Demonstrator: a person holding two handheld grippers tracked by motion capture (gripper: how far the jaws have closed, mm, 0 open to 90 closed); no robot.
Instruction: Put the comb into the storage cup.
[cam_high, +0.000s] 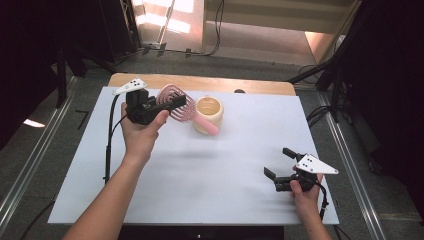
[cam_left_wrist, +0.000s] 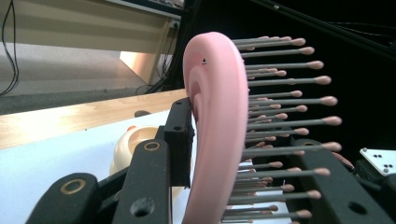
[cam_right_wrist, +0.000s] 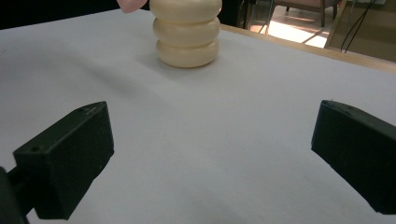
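A pink hairbrush (cam_high: 175, 102) is being clamped at its head by the left gripper (cam_high: 172, 105), its handle apparently (view blurred) resting against the cream ribbed cup (cam_high: 208, 114). The right gripper (cam_high: 280, 164) is being held wide open, empty.

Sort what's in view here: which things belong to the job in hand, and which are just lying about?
In the job:
- brush, pink, clamped in the left gripper, handle end at the cup
- cup, cream, ribbed, on the white table

Not in it:
- right gripper, open, nothing between its jaws, near the table's front right
- cables on the floor
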